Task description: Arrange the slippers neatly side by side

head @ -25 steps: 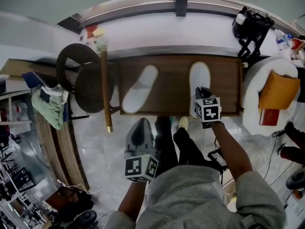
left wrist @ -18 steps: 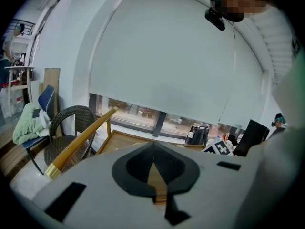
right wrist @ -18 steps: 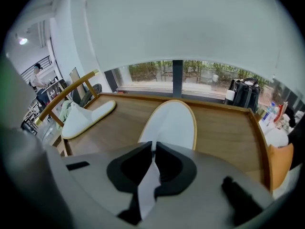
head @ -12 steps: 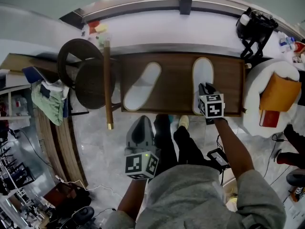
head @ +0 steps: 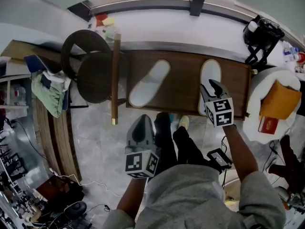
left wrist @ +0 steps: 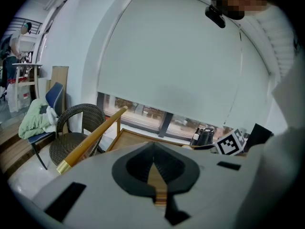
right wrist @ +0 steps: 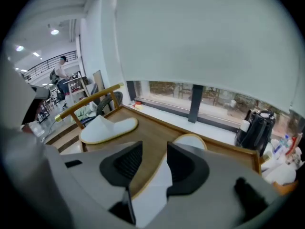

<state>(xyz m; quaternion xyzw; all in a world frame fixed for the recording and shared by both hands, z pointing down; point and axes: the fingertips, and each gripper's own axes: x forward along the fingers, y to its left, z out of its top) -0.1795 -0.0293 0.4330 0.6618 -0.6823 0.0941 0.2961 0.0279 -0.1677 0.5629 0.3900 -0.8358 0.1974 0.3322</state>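
right tongs (head: 213, 86) just opening wide, hanging over right slipper (head: 211, 70) (pads not pressing it) | left tongs (head: 141, 126) hanging closed, empty, short of table (head: 183, 87) | left slipper (head: 149, 83) lying angled on table, well apart from right slipper

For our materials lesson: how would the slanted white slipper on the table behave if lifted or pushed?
The slanted slipper looks thin and flat-soled, so probably light and likely to droop if lifted by one end. Lying flat on the smooth table, it should slide and pivot rather than tip or roll.
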